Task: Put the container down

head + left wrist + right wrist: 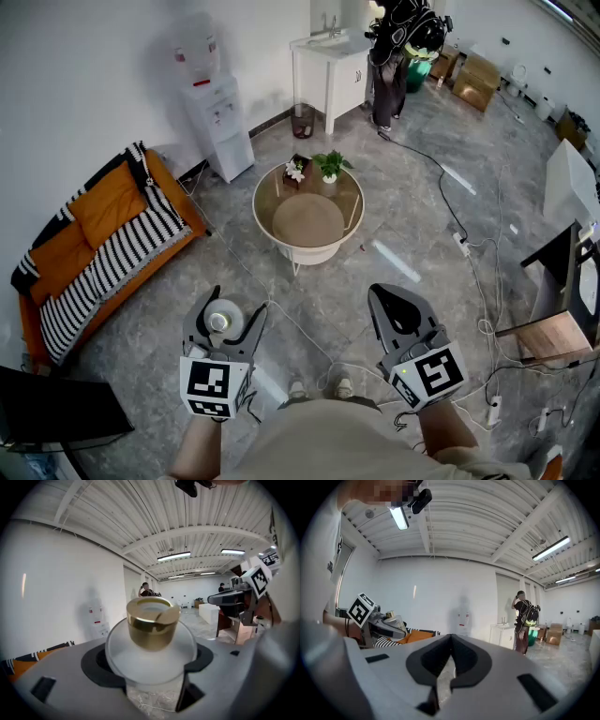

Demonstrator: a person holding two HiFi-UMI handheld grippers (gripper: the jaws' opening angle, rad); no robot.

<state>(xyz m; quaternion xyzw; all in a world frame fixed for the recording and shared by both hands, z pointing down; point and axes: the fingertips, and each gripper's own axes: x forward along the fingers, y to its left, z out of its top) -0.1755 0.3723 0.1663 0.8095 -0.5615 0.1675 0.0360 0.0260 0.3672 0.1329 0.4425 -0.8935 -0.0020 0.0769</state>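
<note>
While the person holds two grippers over the grey floor (422,202), the left gripper (236,306) has its jaws spread wide and pinching one container (221,322), a clear round jar with one gold lid (153,620). The container is up in the air between the pads, well apart from the one round table (353,217). The right gripper (382,296) has its two jaws pressed together, nothing between them. Two small plants (330,165) stand on the table. Along the wall are one striped sofa (103,248), one water dispenser (218,127) and one white cabinet (330,70), with one other person (392,61) just beside it
</note>
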